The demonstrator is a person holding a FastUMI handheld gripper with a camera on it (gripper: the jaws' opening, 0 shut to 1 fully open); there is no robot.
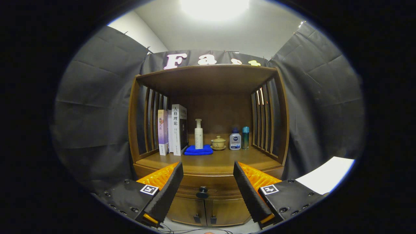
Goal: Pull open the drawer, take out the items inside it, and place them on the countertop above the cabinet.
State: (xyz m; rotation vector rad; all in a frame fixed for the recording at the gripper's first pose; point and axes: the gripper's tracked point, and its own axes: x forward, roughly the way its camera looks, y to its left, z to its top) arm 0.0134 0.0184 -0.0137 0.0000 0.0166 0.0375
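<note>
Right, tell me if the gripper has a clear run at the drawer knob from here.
Probably yes. The gripper is open, and the drawer knob sits between its fingers, on the closed drawer front below the countertop. Nothing stands between them, though it looks short of touching.

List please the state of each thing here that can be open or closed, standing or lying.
drawer: closed, knob untouched
cabinet doors: both closed
tongs: open, apart from the drawer, knob seen between them
books: upright, side by side
pump bottle: upright, beside the folded blue cloth
lidded cup: lid on, on its saucer
two small bottles: upright, capped
</note>
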